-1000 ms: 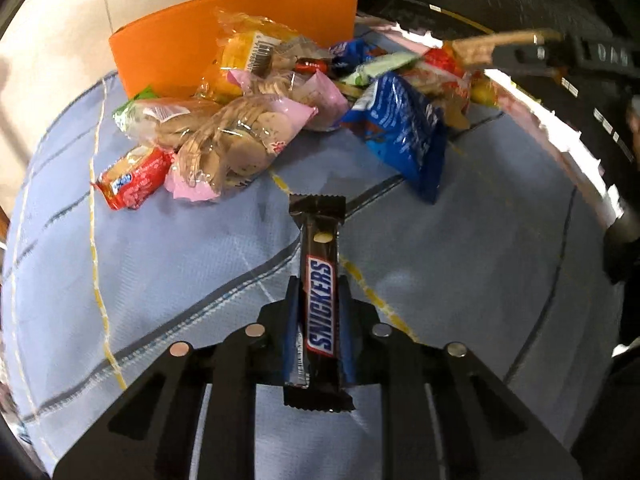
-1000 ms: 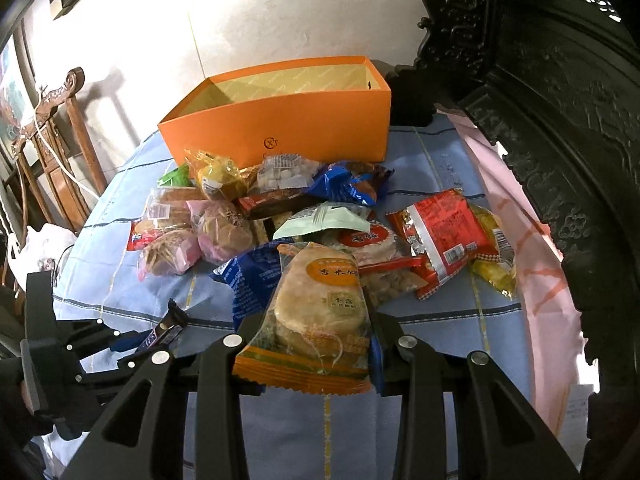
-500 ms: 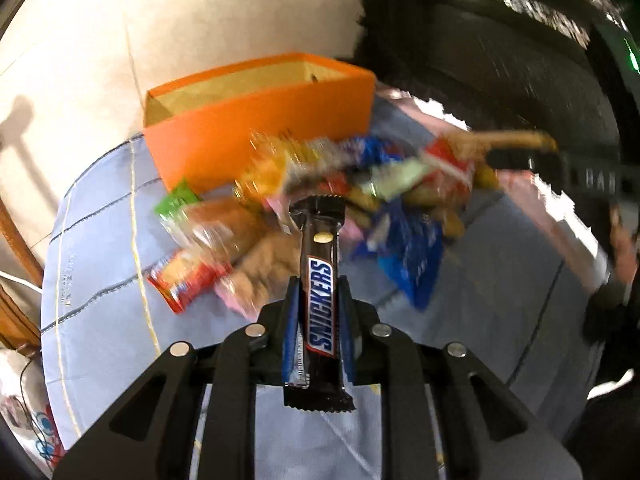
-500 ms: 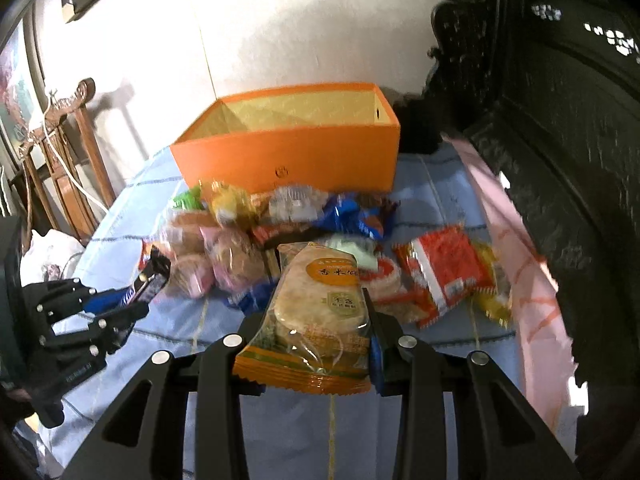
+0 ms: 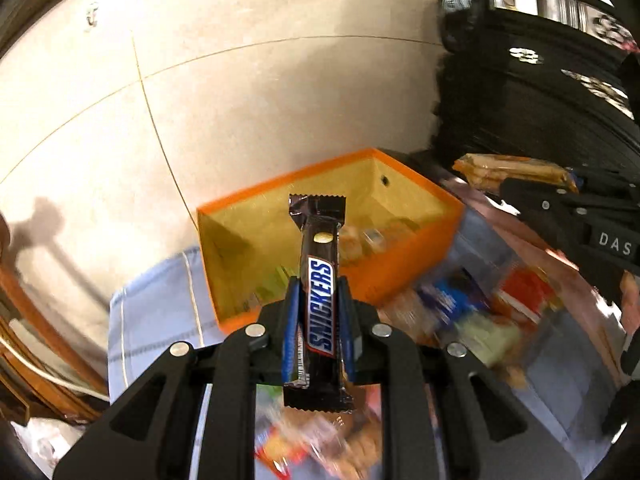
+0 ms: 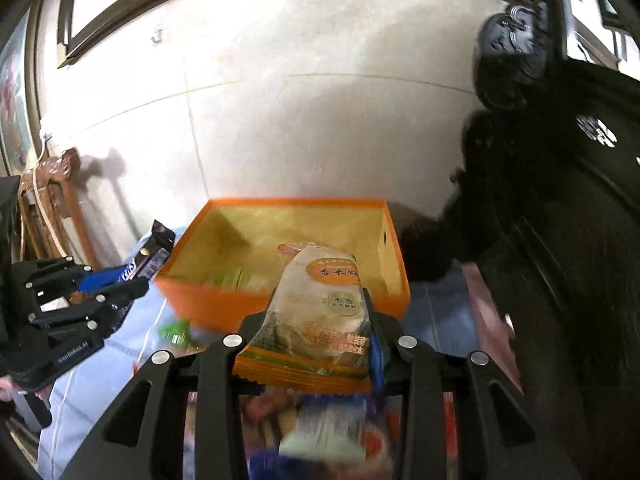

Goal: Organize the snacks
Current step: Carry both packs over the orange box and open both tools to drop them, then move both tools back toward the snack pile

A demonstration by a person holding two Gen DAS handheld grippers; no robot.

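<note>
**Ana:** Left wrist view shows the left gripper [image 5: 318, 304] clamped tight on the chocolate bar [image 5: 319, 304], which stands up between the fingers with its top end poking over the orange box [image 5: 404, 264]. How does the other side look?

**Ben:** The right gripper [image 6: 320, 320] is partly closed on the rice cracker packet [image 6: 320, 312], squeezing its sides, and it hovers just in front of the same box. The rest of the snack pile [image 5: 460, 320] lies blurred on the blue tablecloth [image 5: 156, 320] below.

**Ana:** Both carry their loads toward one opening, side by side. That seems the main risk: the two grippers could knock together over the box.

**Ben:** Agreed. Also, the packet is puffy and slick; a pinch on its edges may slip, so it could drop short onto the pile.

**Ana:** The bar is held near its lower half. Released too high or tilted, it might bounce off the box wall and land outside.

**Ben:** Some packets already sit inside, so a careless drop could pile unevenly.
</note>
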